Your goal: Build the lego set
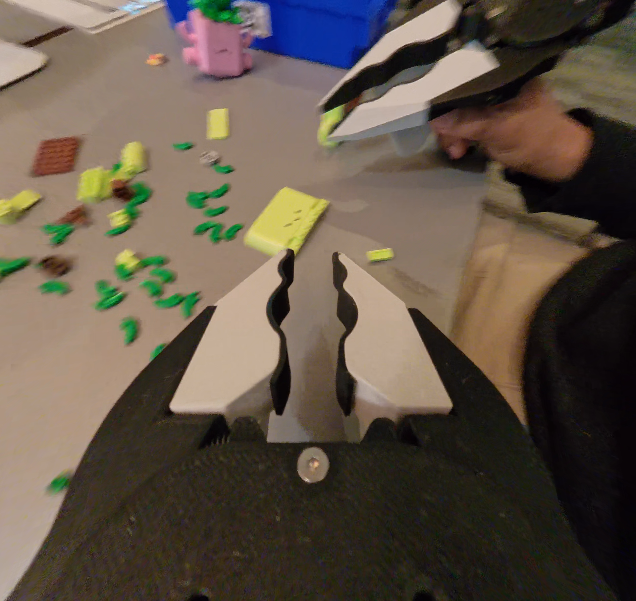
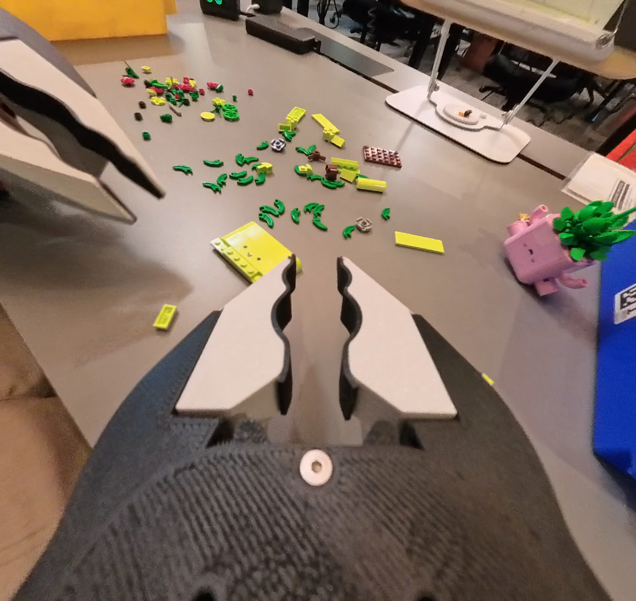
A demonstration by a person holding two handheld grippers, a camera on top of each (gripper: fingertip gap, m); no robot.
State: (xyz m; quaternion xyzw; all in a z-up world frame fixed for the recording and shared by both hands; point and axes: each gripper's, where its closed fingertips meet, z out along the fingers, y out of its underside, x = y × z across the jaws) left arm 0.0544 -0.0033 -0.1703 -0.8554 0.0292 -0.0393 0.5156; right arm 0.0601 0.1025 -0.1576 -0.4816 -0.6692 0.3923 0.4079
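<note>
My left gripper (image 1: pixel 313 257) is open and empty, low over the grey table, just short of a lime panel with a small face (image 1: pixel 285 221). My right gripper (image 2: pixel 316 262) is open with nothing between its jaws; the same panel (image 2: pixel 254 250) lies by its left fingertip. In the left wrist view the right gripper (image 1: pixel 326 122) hangs at upper right with a blurred lime piece (image 1: pixel 328 133) at its tips; I cannot tell if they touch. Green leaf pieces (image 2: pixel 292 212), a lime tile (image 2: pixel 418 241) and a brown plate (image 2: pixel 382 156) lie scattered.
A finished pink figure with green leaves (image 2: pixel 540 257) stands by a blue bin (image 2: pixel 616 395). A small lime piece (image 2: pixel 165 316) lies near the front edge. A yellow bin (image 2: pixel 86 6), a white booklet stand (image 2: pixel 457 119) and a pile of flower pieces (image 2: pixel 172 92) sit farther back. There is about 11 centimetres between the tips of the two grippers. The lime tile (image 2: pixel 418 241) lies some 15 centimetres from my right tips, 20 centimetres from my left tips. My left wrist view (image 1: pixel 215 124) looks at it from another angle. The brown plate (image 2: pixel 382 156) is about 25 centimetres from both grippers' fingertips. The left camera catches it too, in the left wrist view (image 1: pixel 54 157).
</note>
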